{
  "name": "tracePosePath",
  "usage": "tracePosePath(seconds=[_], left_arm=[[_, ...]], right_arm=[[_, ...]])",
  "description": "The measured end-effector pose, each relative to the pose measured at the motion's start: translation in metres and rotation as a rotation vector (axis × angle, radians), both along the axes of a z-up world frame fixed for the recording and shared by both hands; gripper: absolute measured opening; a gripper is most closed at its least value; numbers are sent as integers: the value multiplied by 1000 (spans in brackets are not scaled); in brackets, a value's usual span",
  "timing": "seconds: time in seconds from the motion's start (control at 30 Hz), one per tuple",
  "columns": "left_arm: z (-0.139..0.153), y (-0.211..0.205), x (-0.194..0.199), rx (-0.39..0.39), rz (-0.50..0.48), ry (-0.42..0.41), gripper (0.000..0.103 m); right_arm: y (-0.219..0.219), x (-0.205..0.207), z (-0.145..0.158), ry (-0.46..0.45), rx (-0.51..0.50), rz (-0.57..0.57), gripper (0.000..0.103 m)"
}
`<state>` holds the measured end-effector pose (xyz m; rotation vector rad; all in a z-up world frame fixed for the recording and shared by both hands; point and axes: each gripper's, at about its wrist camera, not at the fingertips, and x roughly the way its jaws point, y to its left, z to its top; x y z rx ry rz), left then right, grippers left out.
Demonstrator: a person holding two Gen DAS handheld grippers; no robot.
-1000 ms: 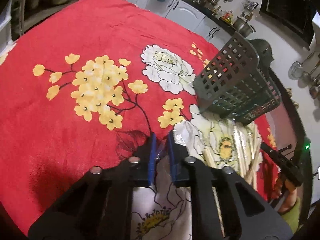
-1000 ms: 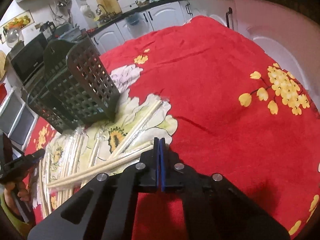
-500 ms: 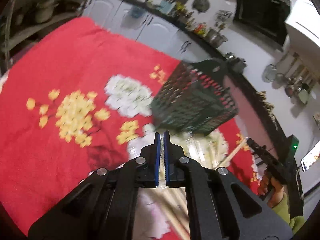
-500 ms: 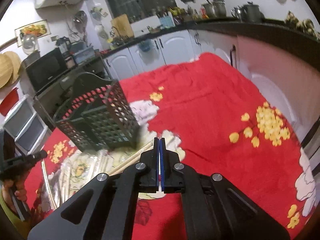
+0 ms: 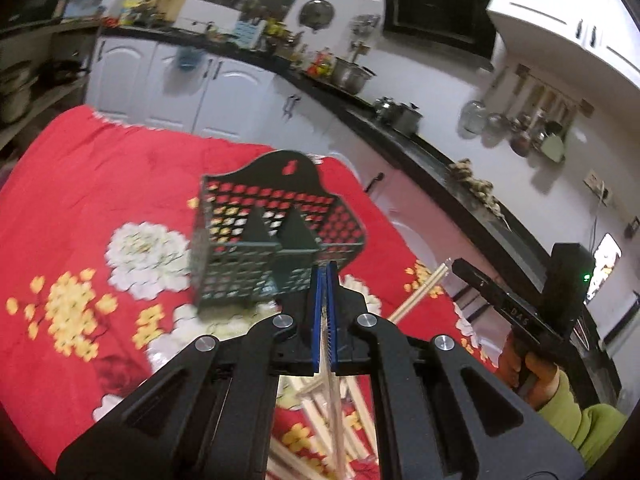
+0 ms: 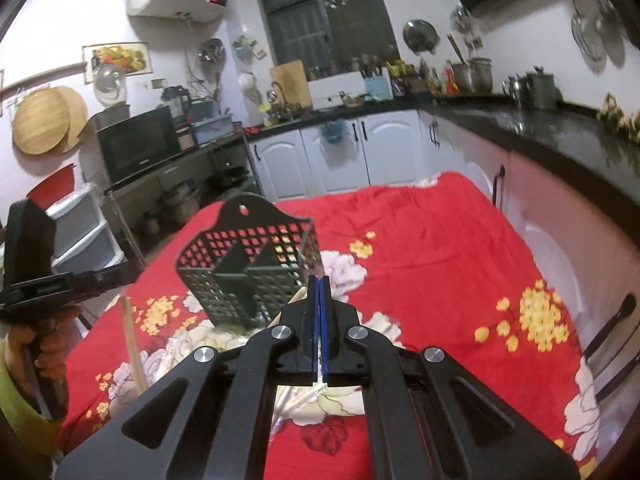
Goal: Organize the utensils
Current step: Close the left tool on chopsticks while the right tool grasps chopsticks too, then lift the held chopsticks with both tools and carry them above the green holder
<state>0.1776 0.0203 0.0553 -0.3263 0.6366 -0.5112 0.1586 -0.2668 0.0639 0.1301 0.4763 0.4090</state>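
Bright red cloth (image 6: 420, 240) over the table, printed with yellow blossom clusters and large white peony-like flowers outlined in dark lines. Dark green, maybe charcoal in this dim light, for the perforated utensil basket (image 6: 256, 280), a grid of square holes letting the red show through. Pale wood-tan for the chopsticks (image 5: 416, 292) and the heap of them (image 5: 320, 412) on the cloth. Matte black on both hand-held gripper frames, blue pads lining the fingers (image 5: 318, 312) (image 6: 325, 320), silver rivets. Yellow-green sleeve (image 5: 592, 432). White cabinet doors (image 6: 340, 156) under a black counter (image 6: 540, 128).
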Motion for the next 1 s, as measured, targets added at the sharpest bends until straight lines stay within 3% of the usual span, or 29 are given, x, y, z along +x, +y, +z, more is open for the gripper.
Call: tracePosePath(seconds=[0.4,1.0], left_arm=[[38,-42,4,46,-75,-96,0],[89,-56,22,66,-51,-224,0]], right_arm=[[3,-18,38,-98,-15,28,1],[-1,-16,77,-188,-20,23,1]])
